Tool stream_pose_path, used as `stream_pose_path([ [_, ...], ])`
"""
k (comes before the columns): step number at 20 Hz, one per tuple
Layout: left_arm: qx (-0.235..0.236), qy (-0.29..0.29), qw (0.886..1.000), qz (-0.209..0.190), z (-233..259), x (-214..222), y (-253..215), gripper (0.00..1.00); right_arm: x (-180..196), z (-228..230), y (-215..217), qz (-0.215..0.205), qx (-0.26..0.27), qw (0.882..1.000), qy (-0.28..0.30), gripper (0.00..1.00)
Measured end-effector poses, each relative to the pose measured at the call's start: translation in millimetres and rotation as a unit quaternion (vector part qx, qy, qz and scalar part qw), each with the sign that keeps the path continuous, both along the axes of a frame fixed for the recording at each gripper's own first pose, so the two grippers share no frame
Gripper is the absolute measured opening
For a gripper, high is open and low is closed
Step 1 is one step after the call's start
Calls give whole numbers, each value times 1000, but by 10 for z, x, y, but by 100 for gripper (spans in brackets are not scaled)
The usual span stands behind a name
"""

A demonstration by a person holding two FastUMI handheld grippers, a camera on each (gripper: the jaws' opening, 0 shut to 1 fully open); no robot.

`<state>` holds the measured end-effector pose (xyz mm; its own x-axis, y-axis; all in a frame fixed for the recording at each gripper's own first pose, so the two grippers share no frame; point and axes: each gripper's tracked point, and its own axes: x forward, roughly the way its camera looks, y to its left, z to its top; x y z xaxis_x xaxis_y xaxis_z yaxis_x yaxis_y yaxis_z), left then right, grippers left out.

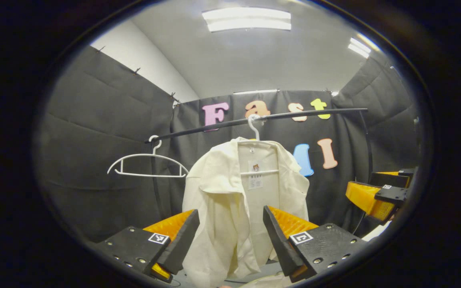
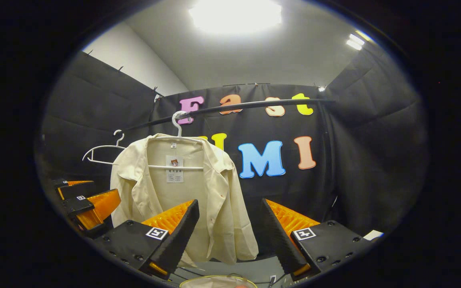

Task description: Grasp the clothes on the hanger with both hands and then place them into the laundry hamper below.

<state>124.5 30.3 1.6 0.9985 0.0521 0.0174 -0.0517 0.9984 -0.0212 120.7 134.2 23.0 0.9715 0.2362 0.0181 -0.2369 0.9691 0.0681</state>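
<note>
A cream shirt (image 1: 230,192) (image 2: 174,192) hangs on a white hanger (image 1: 254,128) (image 2: 177,120) from a black rail (image 1: 302,114) (image 2: 254,106). My left gripper (image 1: 230,211) is open, and the shirt's lower front hangs beyond the gap between its fingers, not touched. My right gripper (image 2: 229,202) is open too, short of the shirt's right edge; in the left gripper view it is at the far right (image 1: 364,180). The left gripper (image 2: 104,188) appears beside the shirt's left sleeve. The hamper's pale rim (image 2: 214,280) peeks in below the shirt.
An empty white hanger (image 1: 146,164) (image 2: 102,152) hangs on the same rail to the shirt's left. Black cloth walls (image 1: 106,132) (image 2: 374,152) close the booth at the back and on both sides. A vertical rail post (image 1: 368,152) stands at the right.
</note>
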Motion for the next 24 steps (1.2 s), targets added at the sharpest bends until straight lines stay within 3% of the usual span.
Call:
stream_pose_path([
  [15, 19, 36, 997, 60, -289, 1002, -145, 93, 1329, -229, 597, 99, 18, 994, 38, 96],
  [24, 4, 61, 992, 106, -503, 1446, -90, 92, 2002, -386, 850, 115, 2, 993, 37, 96],
])
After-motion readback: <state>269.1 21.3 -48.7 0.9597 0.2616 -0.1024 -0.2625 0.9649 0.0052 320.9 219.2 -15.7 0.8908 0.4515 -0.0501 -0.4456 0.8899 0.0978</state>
